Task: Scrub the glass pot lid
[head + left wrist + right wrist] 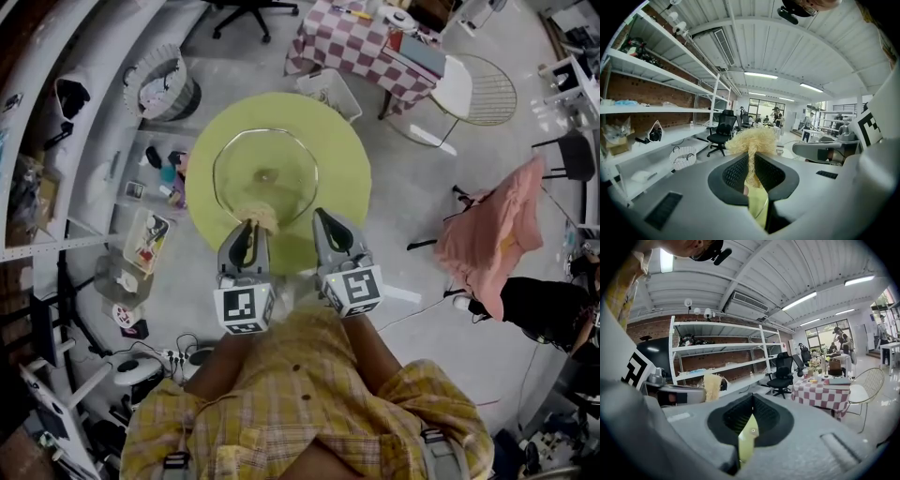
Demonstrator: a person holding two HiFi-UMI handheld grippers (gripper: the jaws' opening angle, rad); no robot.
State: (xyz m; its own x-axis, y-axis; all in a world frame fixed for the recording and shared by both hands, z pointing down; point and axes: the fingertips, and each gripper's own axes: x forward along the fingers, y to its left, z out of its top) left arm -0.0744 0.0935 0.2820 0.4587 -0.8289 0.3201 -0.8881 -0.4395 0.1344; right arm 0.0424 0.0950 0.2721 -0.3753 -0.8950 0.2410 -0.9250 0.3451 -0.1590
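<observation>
Left gripper (pixel 251 232) pinches a straw-coloured fibrous scrubber (pixel 259 217) at the near rim of a clear round glass pot lid (pixel 265 173), centre of the round green table (pixel 349 159). Right gripper (pixel 330 234) is pressed together, empty. Best approach: small firm circles w/ the lid steadied, as it'll likely slide.

Floor (pixel 412 197): grey, glossy concrete.
Ceiling (pixel 787 51): white, ribbed, arched, with strip lights (pixel 761 75).
Wall (pixel 651 96): brick, behind white shelving (pixel 656 109).
Windows (pixel 764 105): far end, bright.
Tables: round green table (pixel 347 159) in front; checked table (pixel 347 42) beyond it.
Chairs: wire chair (pixel 487 89) beside the checked table; black office chair (pixel 780 376) near the shelving.
Other: white basket (pixel 164 84) on the floor; pink cloth (pixel 492 230) draped at right.
</observation>
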